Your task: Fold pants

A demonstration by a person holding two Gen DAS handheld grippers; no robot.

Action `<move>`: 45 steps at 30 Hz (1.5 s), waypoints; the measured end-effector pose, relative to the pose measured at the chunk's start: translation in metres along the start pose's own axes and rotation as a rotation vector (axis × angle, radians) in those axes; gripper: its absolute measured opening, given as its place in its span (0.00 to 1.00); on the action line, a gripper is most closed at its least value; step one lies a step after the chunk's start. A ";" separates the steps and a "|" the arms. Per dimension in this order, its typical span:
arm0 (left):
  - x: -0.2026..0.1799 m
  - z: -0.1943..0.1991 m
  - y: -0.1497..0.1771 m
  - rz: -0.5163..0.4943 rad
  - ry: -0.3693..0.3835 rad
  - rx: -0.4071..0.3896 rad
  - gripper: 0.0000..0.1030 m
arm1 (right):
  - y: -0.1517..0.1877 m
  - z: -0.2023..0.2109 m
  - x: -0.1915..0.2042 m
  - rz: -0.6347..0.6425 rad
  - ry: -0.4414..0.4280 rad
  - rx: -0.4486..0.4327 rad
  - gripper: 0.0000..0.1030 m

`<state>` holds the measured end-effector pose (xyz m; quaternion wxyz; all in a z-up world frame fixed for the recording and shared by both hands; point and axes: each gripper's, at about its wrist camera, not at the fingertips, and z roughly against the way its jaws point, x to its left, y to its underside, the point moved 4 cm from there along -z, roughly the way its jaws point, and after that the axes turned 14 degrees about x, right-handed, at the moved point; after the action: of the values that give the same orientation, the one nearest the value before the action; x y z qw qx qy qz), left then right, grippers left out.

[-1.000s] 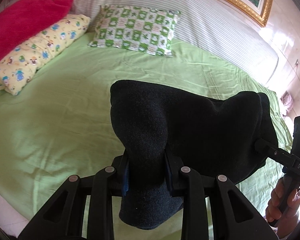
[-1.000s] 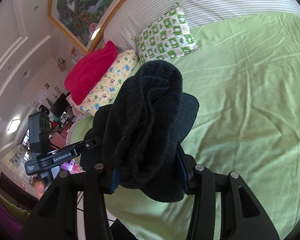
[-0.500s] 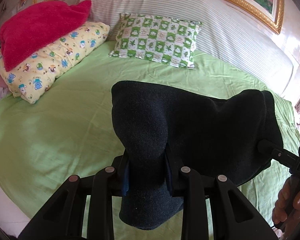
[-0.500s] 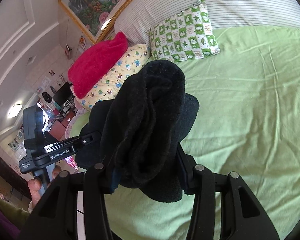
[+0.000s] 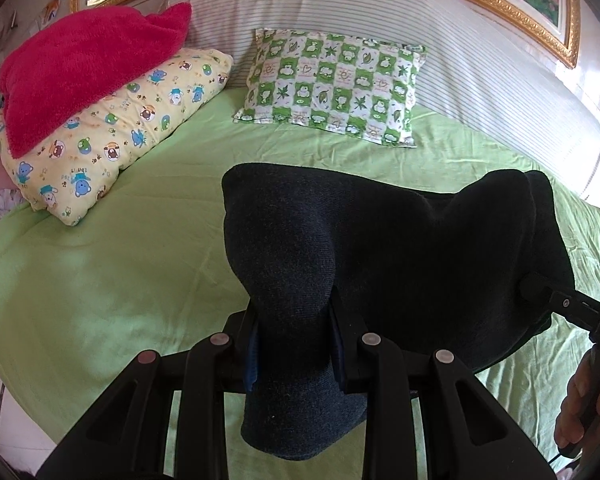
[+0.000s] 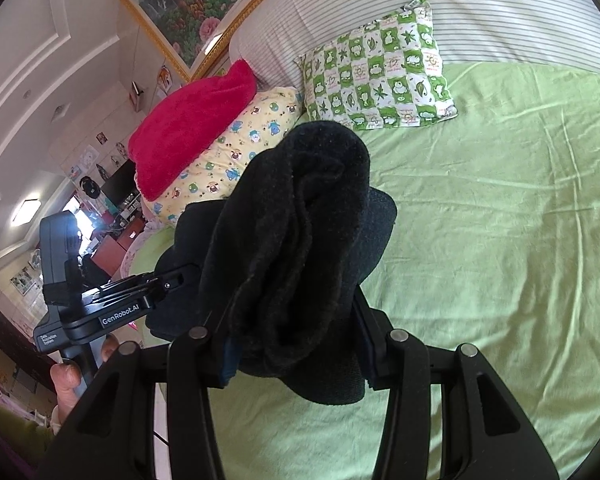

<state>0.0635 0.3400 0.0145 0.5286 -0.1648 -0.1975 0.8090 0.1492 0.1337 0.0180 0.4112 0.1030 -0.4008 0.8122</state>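
Observation:
Dark navy pants hang in a folded bundle above the green bed sheet, stretched between both grippers. My left gripper is shut on one bunched end, the cloth bulging up and drooping below the pads. In the right wrist view my right gripper is shut on the other thick end of the pants. The right gripper's tip shows at the far right of the left wrist view; the left gripper shows at the left of the right wrist view, held by a hand.
A green checked pillow and a yellow cartoon pillow under a red towel lie at the head of the bed, before a striped headboard cushion. The bed's near edge is at lower left.
Both grippers have carried the pants across the bed toward the pillows, which now look closer and more central. The grip on the cloth is unchanged.

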 end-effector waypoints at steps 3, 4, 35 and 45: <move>0.002 -0.006 -0.006 0.003 -0.006 0.004 0.27 | -0.004 -0.005 -0.002 0.002 0.001 0.005 0.47; 0.002 -0.008 -0.007 0.003 -0.006 0.005 0.27 | -0.005 -0.007 -0.002 0.001 0.000 0.007 0.47; 0.002 -0.083 -0.045 -0.006 -0.024 0.061 0.28 | -0.033 -0.052 -0.057 -0.053 0.033 0.058 0.47; 0.012 -0.099 -0.038 0.013 -0.066 0.054 0.62 | -0.027 -0.059 -0.080 -0.098 0.077 0.067 0.64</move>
<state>0.1360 0.3793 -0.0536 0.5207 -0.1248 -0.1918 0.8225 0.2303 0.1390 -0.0455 0.4619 0.1051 -0.3519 0.8073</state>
